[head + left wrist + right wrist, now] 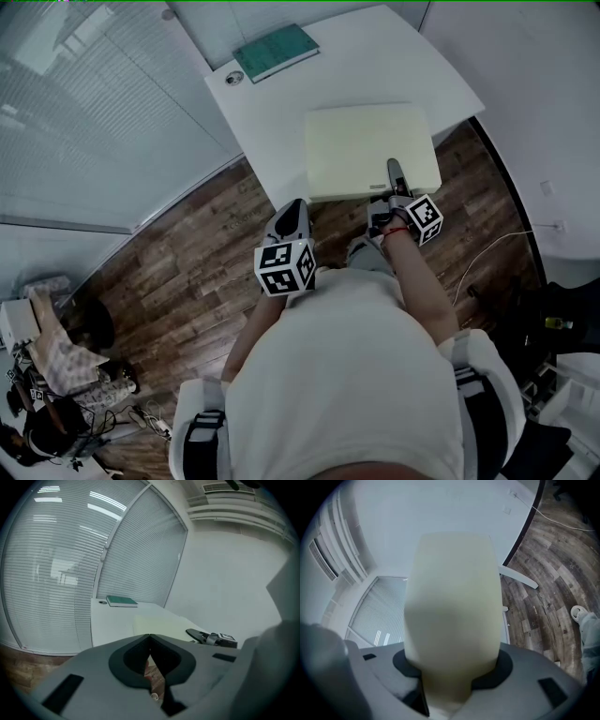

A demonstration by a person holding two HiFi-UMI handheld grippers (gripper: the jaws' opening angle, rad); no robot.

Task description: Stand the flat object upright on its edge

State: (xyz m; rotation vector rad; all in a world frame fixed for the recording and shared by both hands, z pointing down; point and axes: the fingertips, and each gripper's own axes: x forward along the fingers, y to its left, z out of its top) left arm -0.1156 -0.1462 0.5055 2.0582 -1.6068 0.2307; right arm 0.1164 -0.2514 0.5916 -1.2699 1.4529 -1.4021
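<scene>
**At the desk's near edge: right gripper (394,169) clamped on the flat object (361,145), left gripper (149,637) closed and empty**

Between the right fingers (397,180) sits the near edge of the pale cream, rectangular flat object. The right gripper view shows the fingers closed on it, one on each face, with the sheet filling the gap and running away from the camera. In the head view, one dark finger lies along the top face, close to the near right corner.

The object looks flat or close to flat on the white desk (281,122). Its near edge reaches past the desk's rim, over the wooden floor (187,253). I cannot tell whether that edge is raised off the surface.

The left fingers (93,667) meet at their tips with nothing held between them. That gripper is in the air on the person's side of the desk, clear of the object and touching nothing. From its view the right gripper shows to the right, at the sheet's edge.

Each gripper's marker cube, right (425,218) and left (284,265), is towards the person.

At the far corner of the desk, well apart from the flat object, lies a green book (276,51). A small round disc (233,78) is just beside it. Window blinds (94,112) run along the left, and a thin white cable (487,253) trails across the floor to the right.
</scene>
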